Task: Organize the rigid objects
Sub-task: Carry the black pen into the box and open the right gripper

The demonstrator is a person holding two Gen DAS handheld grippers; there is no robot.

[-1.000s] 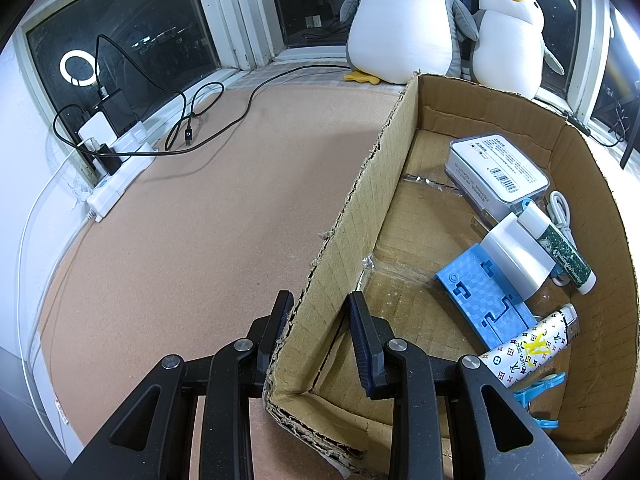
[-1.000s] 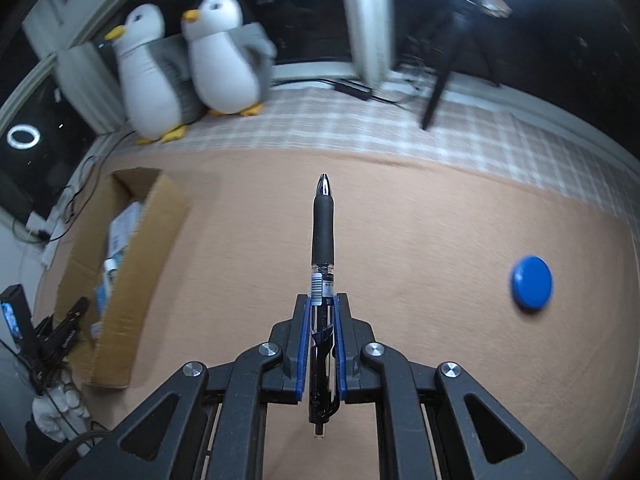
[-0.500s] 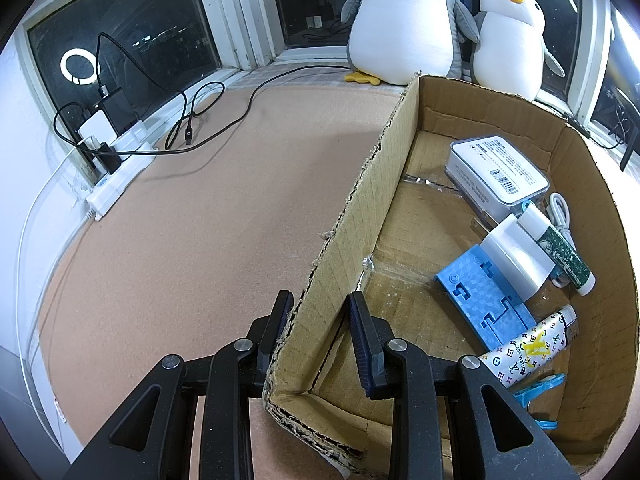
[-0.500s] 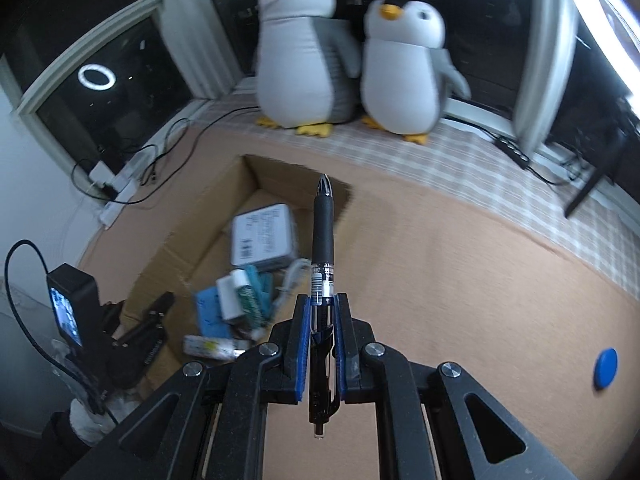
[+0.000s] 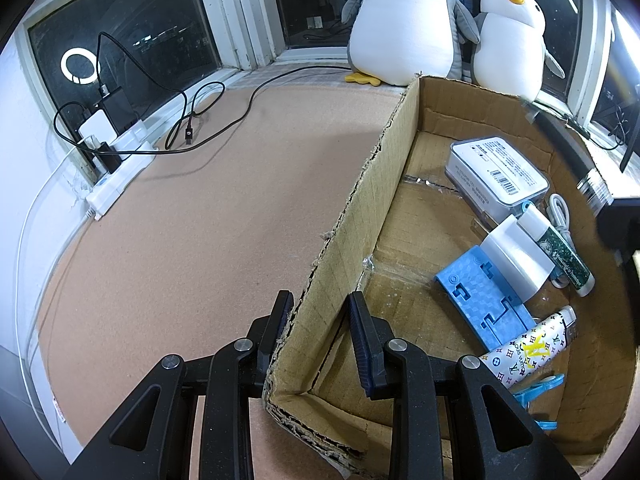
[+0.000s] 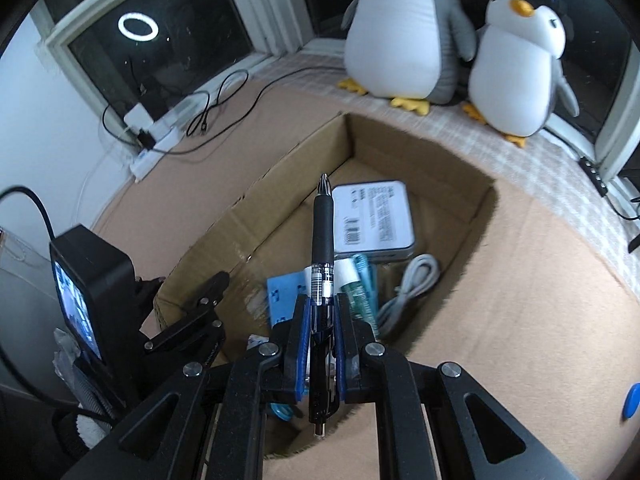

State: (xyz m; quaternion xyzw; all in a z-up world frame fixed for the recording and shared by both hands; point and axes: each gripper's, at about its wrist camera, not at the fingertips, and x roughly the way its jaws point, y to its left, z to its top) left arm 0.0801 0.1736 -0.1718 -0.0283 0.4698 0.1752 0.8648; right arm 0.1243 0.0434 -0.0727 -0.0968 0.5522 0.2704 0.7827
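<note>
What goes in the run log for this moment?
left gripper: shut on brown cardboard box wall | right gripper: shut on black pen, above box | pen not released

Black left tool [image 5: 320,320], black right tool [image 6: 320,316], blue-edged pads, silver screws, triangular cut-outs in the arms

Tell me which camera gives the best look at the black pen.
The right wrist view: the black pen runs full length, clamped in the right gripper above the cardboard box. The left wrist view catches only part of it at the right edge.

The left gripper [image 5: 320,316] clamps the cardboard box's [image 5: 360,216] side wall.
</note>
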